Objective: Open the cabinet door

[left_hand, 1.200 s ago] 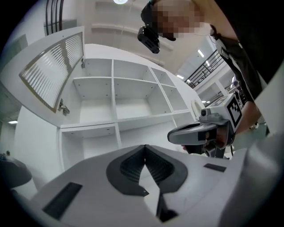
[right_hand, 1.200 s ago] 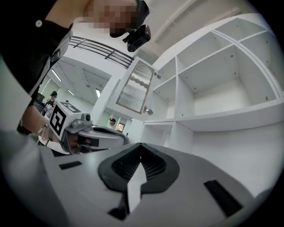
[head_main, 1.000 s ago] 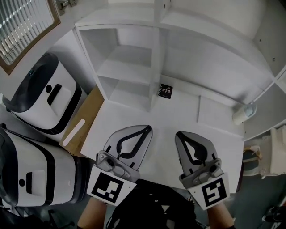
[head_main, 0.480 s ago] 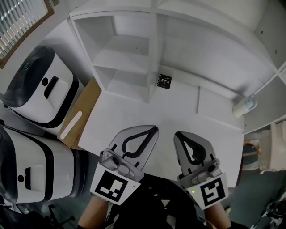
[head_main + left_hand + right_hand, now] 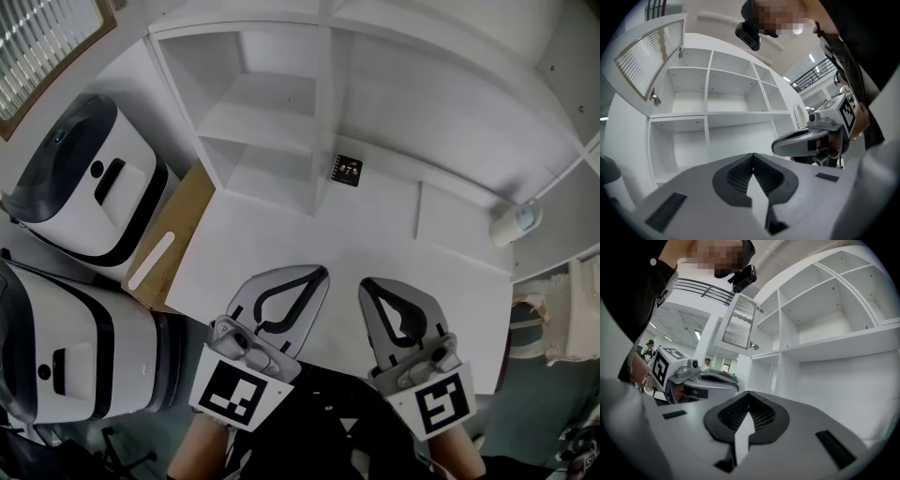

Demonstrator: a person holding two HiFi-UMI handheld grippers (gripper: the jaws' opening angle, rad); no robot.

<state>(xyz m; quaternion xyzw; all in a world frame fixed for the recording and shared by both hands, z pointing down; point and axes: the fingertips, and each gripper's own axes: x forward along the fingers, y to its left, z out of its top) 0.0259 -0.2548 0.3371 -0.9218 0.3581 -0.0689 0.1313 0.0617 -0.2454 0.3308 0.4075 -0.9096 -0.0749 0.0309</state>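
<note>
Hardly anything has changed over the last second. The left gripper [image 5: 319, 274] and right gripper [image 5: 367, 284] hover side by side over the near edge of the white countertop [image 5: 375, 234], jaws pressed together on nothing. The ribbed-glass cabinet door [image 5: 42, 42] stands swung out at the far left with the shelves [image 5: 272, 103] bared, so the opening looks done.

1. A white shelving unit [image 5: 323, 112] fills the far side, split into open compartments by shelves and upright dividers;
2. a white worktop [image 5: 375, 253] runs along its near edge;
3. at the left stand two white-and-black machines, one farther [image 5: 89, 192] and one nearer [image 5: 66, 356], with a brown board [image 5: 178, 230] between them and the worktop;
4. grey floor [image 5: 539, 412] shows at the near right;
5. beyond, a railed upper gallery [image 5: 705, 289] and bright ceiling strip lights [image 5: 813, 57].
</note>
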